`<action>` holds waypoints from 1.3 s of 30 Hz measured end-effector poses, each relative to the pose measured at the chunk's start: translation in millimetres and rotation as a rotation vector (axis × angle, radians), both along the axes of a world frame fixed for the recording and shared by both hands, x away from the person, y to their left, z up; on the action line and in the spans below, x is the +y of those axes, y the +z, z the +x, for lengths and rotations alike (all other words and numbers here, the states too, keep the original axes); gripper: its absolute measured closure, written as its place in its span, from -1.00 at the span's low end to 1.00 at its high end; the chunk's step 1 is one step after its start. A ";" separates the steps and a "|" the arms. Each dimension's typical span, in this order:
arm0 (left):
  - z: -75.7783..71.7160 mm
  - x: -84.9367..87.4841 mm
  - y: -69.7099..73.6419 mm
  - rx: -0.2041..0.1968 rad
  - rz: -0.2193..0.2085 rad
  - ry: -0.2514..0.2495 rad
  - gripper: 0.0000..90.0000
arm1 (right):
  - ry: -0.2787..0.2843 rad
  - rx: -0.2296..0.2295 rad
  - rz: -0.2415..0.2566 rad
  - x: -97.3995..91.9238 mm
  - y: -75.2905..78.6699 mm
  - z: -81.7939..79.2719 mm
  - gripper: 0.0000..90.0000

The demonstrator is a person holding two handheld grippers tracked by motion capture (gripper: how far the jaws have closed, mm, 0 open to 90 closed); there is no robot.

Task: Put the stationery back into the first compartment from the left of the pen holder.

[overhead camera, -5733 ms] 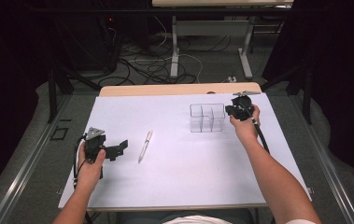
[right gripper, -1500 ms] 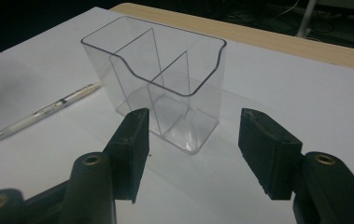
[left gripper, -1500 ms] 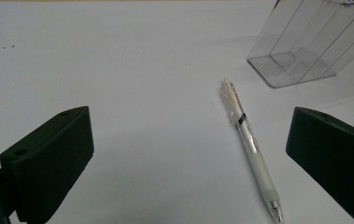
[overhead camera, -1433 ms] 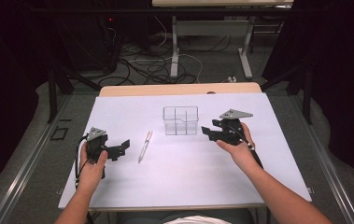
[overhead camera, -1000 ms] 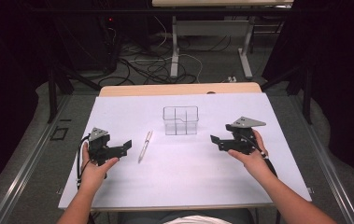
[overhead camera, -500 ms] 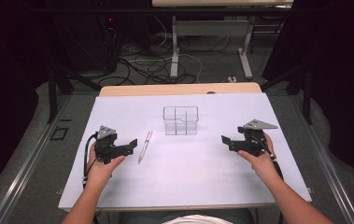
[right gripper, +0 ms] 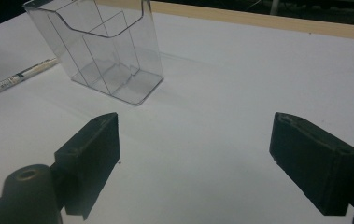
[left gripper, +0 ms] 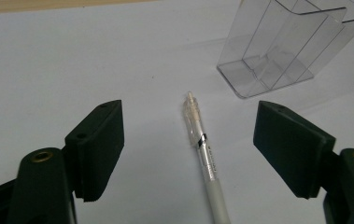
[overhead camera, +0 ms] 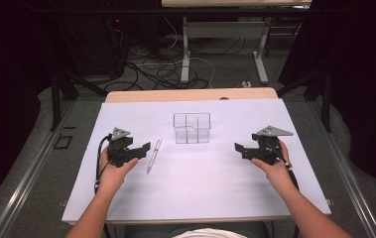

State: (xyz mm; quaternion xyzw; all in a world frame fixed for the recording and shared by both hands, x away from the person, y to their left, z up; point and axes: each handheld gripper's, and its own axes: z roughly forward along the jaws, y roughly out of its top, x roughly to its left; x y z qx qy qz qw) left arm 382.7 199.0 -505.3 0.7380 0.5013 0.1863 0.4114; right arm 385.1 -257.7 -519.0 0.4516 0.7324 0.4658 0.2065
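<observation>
White pen lies between left gripper's closing fingers, untouched.

Table surface: plain white sheet, with a light wood strip along the far edge. Pen: white barrel, clear upper section, small black printed band. Holder: clear, colourless plastic. Left gripper and right gripper: black bodies, each topped by a grey plate. Floor: grey, black cables.
</observation>
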 end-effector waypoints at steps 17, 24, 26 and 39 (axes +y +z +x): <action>26.6 -35.2 9.7 0.165 0.020 -0.048 -0.06 | -0.009 -0.002 -0.012 -4.3 -1.5 0.1 -0.62; 36.9 -41.5 1.6 0.256 0.056 -0.003 0.11 | -0.011 -0.007 -0.006 -5.9 -1.2 0.2 -0.62; 38.2 -42.6 -0.9 0.279 0.065 -0.010 0.17 | -0.012 -0.003 -0.007 -5.5 -1.4 -0.1 -0.62; 37.7 -51.2 -9.0 0.370 0.140 -0.022 0.50 | 0.000 0.002 -0.009 -3.1 -3.0 0.2 -0.62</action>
